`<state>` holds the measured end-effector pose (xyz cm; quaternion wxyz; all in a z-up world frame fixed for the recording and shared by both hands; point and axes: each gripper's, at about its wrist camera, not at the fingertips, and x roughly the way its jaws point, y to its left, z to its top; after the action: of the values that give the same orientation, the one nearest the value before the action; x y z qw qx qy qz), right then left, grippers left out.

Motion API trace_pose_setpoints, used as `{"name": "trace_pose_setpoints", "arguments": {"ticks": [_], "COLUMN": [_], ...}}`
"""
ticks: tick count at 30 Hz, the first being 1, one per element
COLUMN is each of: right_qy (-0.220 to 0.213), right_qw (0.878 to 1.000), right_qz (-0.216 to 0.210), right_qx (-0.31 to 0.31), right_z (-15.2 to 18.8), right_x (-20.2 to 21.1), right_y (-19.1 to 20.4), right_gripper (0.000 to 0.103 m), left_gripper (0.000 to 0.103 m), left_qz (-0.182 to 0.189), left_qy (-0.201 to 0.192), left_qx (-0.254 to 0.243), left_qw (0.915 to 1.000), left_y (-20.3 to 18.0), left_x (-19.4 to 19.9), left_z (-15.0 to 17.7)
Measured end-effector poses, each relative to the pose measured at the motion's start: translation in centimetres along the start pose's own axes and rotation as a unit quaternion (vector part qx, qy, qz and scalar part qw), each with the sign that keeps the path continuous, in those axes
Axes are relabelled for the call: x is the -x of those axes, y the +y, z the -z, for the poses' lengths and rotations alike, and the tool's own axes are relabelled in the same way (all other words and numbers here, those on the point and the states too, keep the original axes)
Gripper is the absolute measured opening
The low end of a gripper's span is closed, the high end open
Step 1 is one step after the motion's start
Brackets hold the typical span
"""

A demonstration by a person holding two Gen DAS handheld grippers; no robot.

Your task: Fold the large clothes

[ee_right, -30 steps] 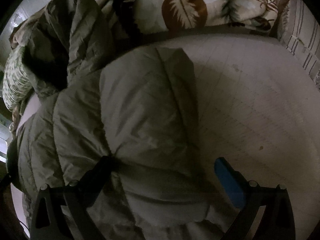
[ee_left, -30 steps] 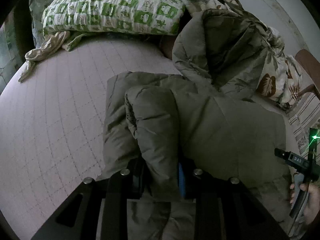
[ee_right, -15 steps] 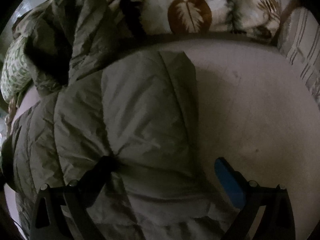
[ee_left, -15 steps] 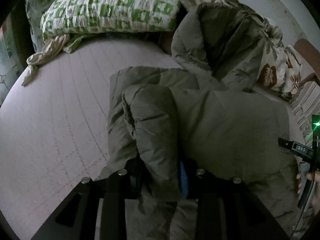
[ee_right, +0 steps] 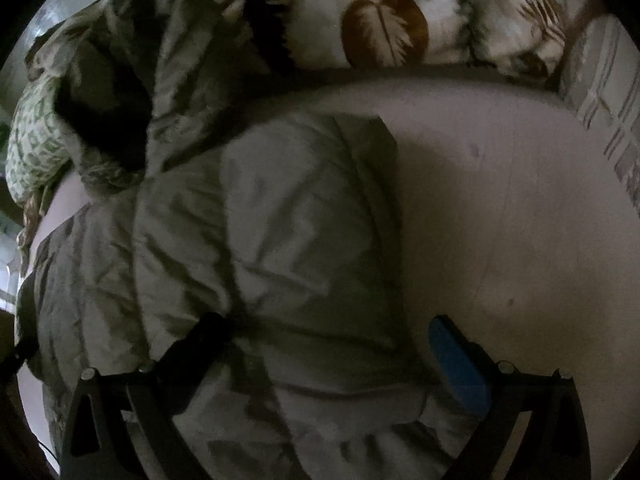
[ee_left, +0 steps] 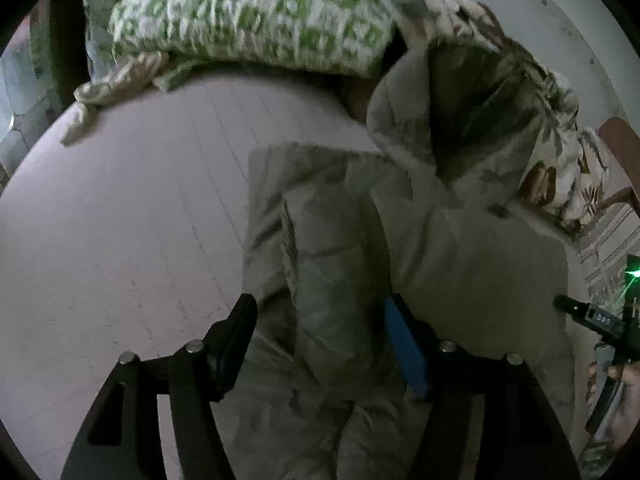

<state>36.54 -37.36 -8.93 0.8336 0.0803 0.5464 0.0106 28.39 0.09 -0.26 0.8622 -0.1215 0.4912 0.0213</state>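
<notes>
An olive padded jacket (ee_left: 460,264) lies flat on the pale mattress (ee_left: 120,220), its hood (ee_left: 460,100) propped up at the far end. One sleeve (ee_left: 336,280) is folded over the body. My left gripper (ee_left: 320,332) straddles that sleeve and its jaws are opening; the left finger stands clear of the cloth, while the blue pad (ee_left: 404,344) sits beside it. In the right wrist view my right gripper (ee_right: 324,344) stands wide open over the jacket's (ee_right: 280,240) right side, with the blue pad (ee_right: 456,364) just off its edge.
A green-and-white pillow (ee_left: 256,12) and a crumpled beige cloth (ee_left: 116,80) lie at the bed's head. A leaf-print quilt (ee_right: 384,28) is bunched behind the hood. Striped fabric (ee_right: 600,92) lies at the far right. Bare mattress (ee_right: 520,220) runs right of the jacket.
My left gripper, shut on the folded sleeve before, has spread its fingers and let the sleeve go. Both views have drawn back a little from the jacket. The right gripper stays wide.
</notes>
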Motion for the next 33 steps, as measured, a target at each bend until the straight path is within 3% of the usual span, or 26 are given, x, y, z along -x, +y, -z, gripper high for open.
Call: {"name": "trace_pose_setpoints", "arguments": {"ticks": [6,14,17,22,33], "right_qy": [-0.025,-0.087,-0.104,-0.12,-0.142], "right_qw": [0.999,0.994,0.992,0.99,0.989], "right_qz": [-0.012,-0.007,-0.017,-0.015,-0.023], "right_qx": [0.018,0.07,0.075,0.07,0.04], "right_z": [-3.3,-11.4,-15.3,-20.2,-25.3], "right_x": [2.6,5.7,6.2,4.5,-0.4], "right_y": [1.9,6.8,8.5,10.5,10.1], "right_gripper": [0.103,0.103,0.103,0.103,0.103], "left_gripper": [0.073,0.073,0.073,0.078,0.082], "left_qz": [-0.003,0.008,-0.007,0.004,0.013], "left_qy": [-0.033,0.003,0.011,0.011,0.002], "left_qx": [-0.003,-0.03,-0.05,-0.071,-0.082], "left_qw": [0.9994,0.9995,0.9986,0.9974,0.9966], "left_y": [-0.7,-2.4,-2.5,-1.7,-1.6], "left_x": [1.7,-1.9,-3.6,-5.3,-5.7], "left_z": [-2.1,-3.2,-2.7,-1.8,-1.8]}}
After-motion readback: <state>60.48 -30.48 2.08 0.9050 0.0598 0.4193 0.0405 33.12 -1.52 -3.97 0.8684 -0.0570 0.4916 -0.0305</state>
